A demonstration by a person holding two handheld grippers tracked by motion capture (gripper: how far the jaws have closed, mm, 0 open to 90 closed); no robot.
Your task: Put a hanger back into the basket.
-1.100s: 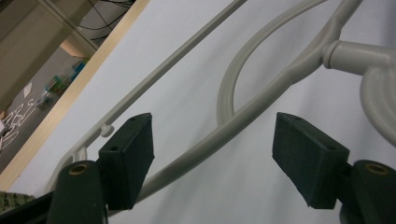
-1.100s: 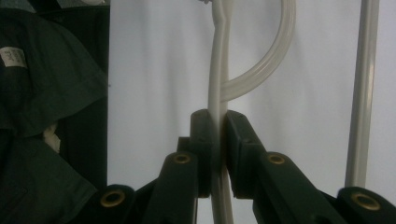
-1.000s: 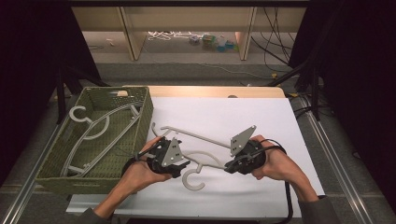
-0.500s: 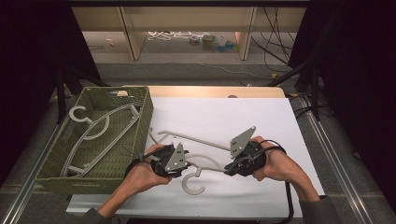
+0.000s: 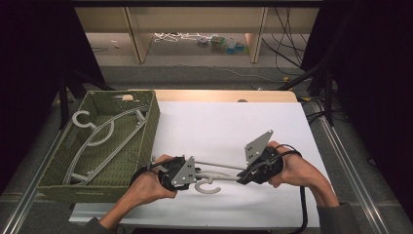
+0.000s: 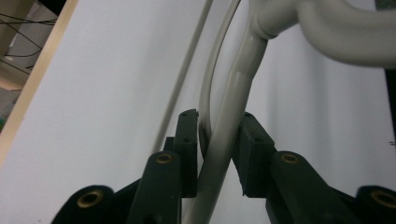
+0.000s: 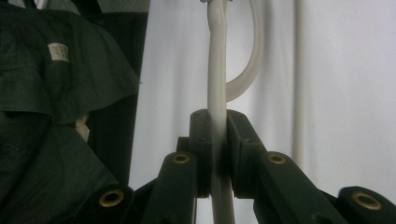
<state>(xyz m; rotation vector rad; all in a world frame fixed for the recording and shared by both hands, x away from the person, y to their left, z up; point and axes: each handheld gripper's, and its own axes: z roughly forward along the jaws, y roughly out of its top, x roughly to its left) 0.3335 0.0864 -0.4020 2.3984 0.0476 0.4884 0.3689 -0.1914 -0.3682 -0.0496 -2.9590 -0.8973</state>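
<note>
A pale grey plastic hanger (image 5: 210, 189) sits low over the white table top (image 5: 224, 122) near its front edge, its hook pointing toward me. My left gripper (image 5: 179, 173) holds one side of it. In the left gripper view the jaws (image 6: 217, 126) are shut on the hanger's thick arm (image 6: 243, 79), with a thin curved rod beside it. My right gripper (image 5: 252, 171) holds the other side; its jaws (image 7: 217, 114) are pressed shut on a straight bar of the hanger (image 7: 215, 56), and the hook curves beyond.
An olive green basket (image 5: 155, 119) stands at the table's left side with a second grey hanger (image 5: 104, 141) lying in it. Behind the table is a low shelf with cables (image 5: 175, 36). Metal rails (image 5: 341, 151) run along both sides.
Both grippers, holding the hanger, have moved toward the front edge of the table. The hanger's far end has come away from the middle of the table, closer to me.
</note>
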